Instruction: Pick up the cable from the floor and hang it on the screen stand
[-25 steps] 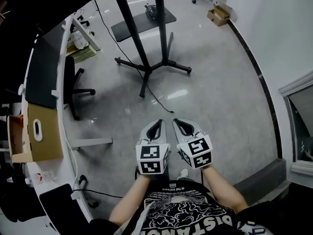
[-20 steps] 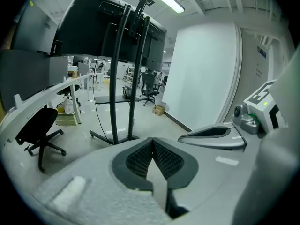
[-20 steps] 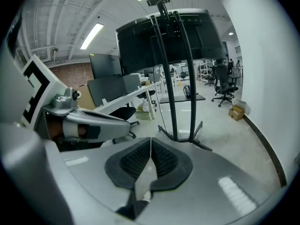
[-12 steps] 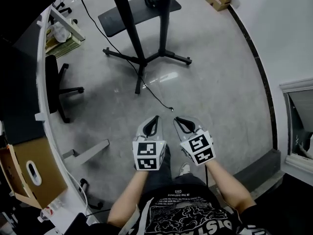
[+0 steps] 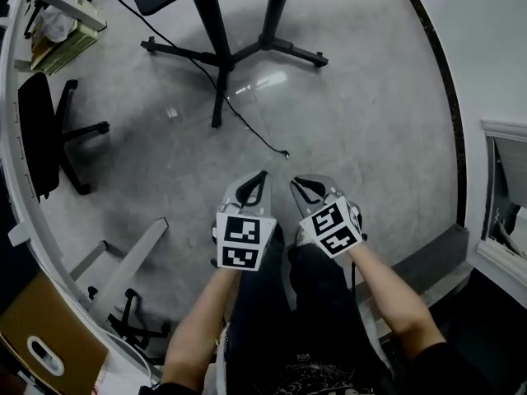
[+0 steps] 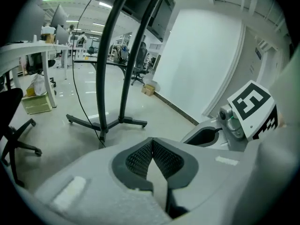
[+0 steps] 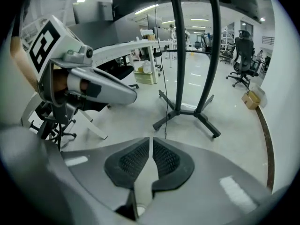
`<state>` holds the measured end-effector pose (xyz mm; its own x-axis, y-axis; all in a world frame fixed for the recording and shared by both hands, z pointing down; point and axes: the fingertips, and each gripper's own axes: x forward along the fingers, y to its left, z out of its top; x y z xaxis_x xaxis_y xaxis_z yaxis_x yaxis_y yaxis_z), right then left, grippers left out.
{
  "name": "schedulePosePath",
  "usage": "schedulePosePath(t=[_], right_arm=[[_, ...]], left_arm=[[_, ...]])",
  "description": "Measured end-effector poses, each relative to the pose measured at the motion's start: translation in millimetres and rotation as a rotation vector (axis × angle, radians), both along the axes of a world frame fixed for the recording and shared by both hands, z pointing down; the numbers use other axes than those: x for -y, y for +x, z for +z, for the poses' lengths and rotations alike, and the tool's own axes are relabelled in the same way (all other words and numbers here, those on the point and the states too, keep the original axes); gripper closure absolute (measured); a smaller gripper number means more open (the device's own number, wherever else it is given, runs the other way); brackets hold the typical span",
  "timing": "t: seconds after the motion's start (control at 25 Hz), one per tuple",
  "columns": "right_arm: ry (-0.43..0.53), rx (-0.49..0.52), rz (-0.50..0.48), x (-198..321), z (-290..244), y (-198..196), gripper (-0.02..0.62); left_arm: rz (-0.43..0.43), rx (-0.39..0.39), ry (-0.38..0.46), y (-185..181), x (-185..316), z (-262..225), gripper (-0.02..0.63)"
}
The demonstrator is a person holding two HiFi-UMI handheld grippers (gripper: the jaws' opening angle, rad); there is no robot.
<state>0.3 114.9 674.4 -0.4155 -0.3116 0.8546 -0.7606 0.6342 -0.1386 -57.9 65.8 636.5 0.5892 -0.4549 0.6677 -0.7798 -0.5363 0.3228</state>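
Head view had the cable ending on the floor out from the screen stand, left gripper view showed the left gripper pinched closed, right gripper view showed the right gripper just cracking open, narrow and empty, so it probably needed widening before the grab.

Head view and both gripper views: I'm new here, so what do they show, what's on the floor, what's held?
A person holds a two-jaw gripper in each hand. The head view looks down from their head at the left gripper and right gripper. Each gripper view looks along its own jaws. On the floor lies a black cable, running from the stand. Nothing is held: the left jaws are shut, the right have just been opening, empty.
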Motion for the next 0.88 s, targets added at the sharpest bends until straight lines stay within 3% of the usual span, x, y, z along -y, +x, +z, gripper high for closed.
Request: schedulePosePath(t=[0.24,0.6,0.88], right_arm=[[-0.062,-0.040,-0.032,0,84,7,0.560],[-0.092,-0.079,-0.083,-8,197,22,0.548],[-0.110,-0.087,-0.111,-9,287,23,0.543]], left_arm=[[0.055,-0.011,-0.030,11,-5,73,0.604],[0.027,-0.016,-0.074,16,-6,177,0.604],[0.065,0.058,-0.074,11,1,253,0.603]])
